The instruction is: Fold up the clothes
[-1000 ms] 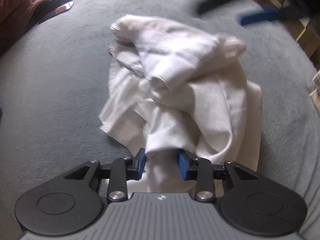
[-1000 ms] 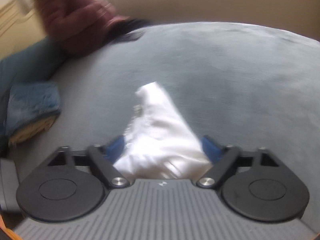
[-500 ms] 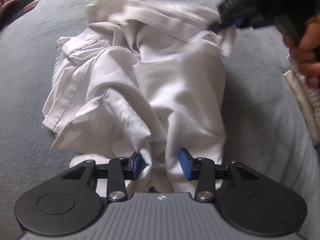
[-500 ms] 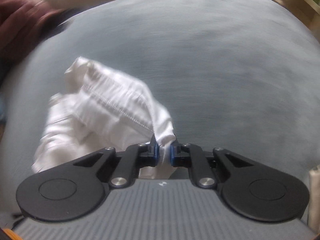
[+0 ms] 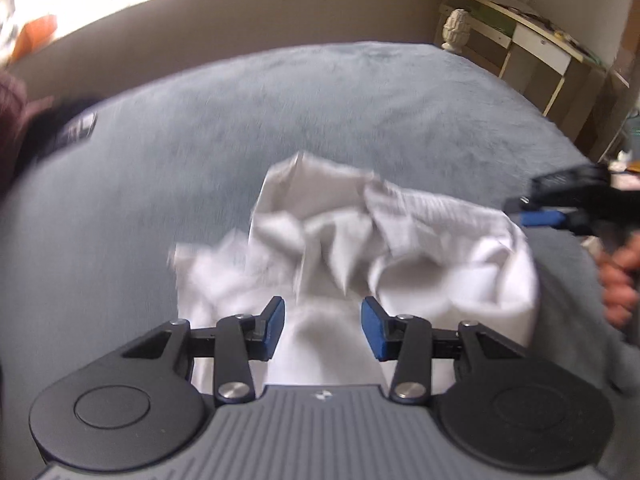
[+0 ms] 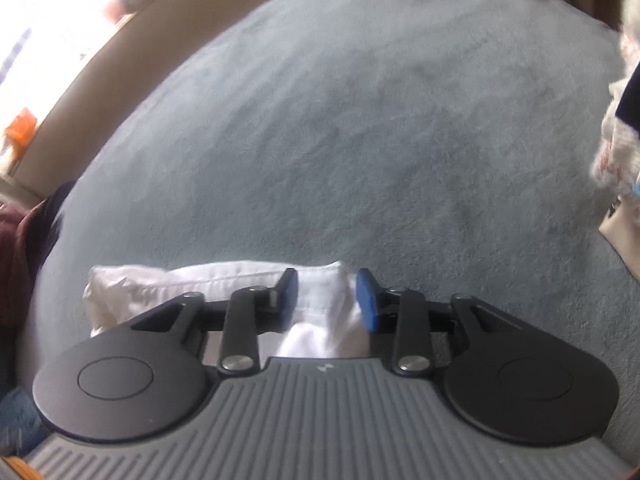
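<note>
White shirt (image 5: 392, 256) is bunched up on the grey bed (image 5: 280, 120), stretched sideways between both tongs. Left tongs (image 5: 322, 326) are opening, cloth loose between the jaws; right tongs (image 6: 327, 300) are opening too, over the hem corner.

The shirt (image 5: 360, 248) lies crumpled on the blanket (image 5: 280, 120), just ahead of the left gripper (image 5: 322, 328) and between its opening jaws. The right gripper (image 5: 560, 208) sits at the shirt's right edge, its jaws also opening around a fold. Shelves (image 5: 532, 40) stand behind the blanket, far right.
</note>
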The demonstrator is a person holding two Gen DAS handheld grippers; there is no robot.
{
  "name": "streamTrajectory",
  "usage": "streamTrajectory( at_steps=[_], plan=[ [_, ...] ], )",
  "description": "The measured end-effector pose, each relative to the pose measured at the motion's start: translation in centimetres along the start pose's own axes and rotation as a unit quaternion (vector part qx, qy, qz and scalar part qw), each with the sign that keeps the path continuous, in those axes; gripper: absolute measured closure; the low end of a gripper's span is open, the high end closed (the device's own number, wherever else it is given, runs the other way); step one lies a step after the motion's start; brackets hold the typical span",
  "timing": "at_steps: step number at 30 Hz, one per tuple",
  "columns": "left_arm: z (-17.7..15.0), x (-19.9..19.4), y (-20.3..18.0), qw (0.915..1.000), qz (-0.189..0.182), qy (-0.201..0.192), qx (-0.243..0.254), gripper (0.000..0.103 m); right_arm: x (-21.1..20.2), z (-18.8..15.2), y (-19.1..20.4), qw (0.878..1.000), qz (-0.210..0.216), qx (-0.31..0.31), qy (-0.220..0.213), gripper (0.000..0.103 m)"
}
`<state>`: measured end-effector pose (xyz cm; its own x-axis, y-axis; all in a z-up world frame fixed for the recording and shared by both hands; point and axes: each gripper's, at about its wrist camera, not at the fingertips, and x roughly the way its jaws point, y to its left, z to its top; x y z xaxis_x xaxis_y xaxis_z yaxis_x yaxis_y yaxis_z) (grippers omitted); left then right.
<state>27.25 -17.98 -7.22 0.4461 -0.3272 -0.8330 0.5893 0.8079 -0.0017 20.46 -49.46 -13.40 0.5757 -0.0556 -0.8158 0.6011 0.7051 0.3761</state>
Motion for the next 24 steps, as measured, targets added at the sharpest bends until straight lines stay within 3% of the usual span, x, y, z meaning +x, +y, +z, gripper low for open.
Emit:
streamTrajectory(
  at_steps=[4,7,11,18,24],
  plan=[
    [1.3,4.2,-4.2,0.9965,0.002,-0.014,0.082,0.055,-1.1,-0.7,0.1,0.999,0.009,-0.035,0.009,0.043],
    [1.0,7.0,-7.1,0.9861,0.024,-0.019,0.163,0.054,-1.4,-1.4,0.0,0.998,0.009,-0.057,0.019,0.037],
    [1.0,9.4,-8.2,0.9768,0.057,-0.026,0.205,0.054,-0.7,-2.0,0.0,0.996,0.003,-0.08,0.03,0.035],
    [4.6,10.7,-3.9,0.9863,0.097,-0.062,0.118,0.054,1.0,-2.7,1.9,0.988,0.012,-0.15,0.031,0.035],
    [5.7,11.1,0.3,0.992,0.101,-0.068,0.033,0.058,2.8,-3.8,5.4,0.962,0.005,-0.273,0.014,0.03]
  ],
)
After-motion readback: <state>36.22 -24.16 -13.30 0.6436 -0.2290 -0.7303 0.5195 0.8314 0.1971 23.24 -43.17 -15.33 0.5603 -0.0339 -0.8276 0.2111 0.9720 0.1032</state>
